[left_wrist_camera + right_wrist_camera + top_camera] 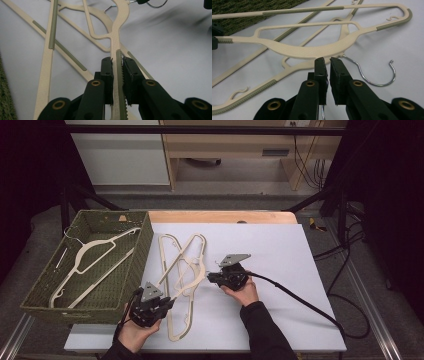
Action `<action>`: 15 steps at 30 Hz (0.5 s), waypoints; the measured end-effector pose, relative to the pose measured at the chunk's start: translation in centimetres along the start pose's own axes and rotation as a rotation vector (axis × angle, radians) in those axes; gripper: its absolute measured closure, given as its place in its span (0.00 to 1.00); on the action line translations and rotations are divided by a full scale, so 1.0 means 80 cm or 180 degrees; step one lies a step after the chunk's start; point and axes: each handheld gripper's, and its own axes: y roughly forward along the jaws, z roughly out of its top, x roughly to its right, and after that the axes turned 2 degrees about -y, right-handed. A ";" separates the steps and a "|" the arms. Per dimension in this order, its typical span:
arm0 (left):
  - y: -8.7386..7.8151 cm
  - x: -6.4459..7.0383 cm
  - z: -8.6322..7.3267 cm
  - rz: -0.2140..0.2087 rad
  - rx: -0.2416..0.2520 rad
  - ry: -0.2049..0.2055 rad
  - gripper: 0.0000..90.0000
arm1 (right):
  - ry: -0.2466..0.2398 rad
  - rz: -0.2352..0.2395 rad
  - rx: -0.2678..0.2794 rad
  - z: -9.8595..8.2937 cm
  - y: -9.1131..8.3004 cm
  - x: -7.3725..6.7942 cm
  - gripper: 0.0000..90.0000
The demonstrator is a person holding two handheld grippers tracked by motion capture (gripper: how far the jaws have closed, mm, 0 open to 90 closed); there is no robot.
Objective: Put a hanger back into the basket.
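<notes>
The left hand-held gripper (167,304) pinches one arm of a hanger (117,40) that lies crossed with a second hanger (167,251) on the worktop (280,250), just beside the basket (145,245). The right hand-held gripper (328,61) sits nearly pressed together at the hanger's neck, by a wire hook (374,75); whether it grips anything I cannot tell. Because the two hangers interlock, lifting one may drag the other along, and the thin arm could twist out of the jaws.

Left gripper (167,304) low at seven o'clock, jaws pinched together, right gripper (212,277) near centre, jaws almost closed, pointing nine o'clock.
</notes>
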 end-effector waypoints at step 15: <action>0.000 -0.003 -0.002 -0.0050 -0.0033 -0.0018 0.88 | -0.0122 0.0173 -0.0096 -0.006 0.007 0.003 0.98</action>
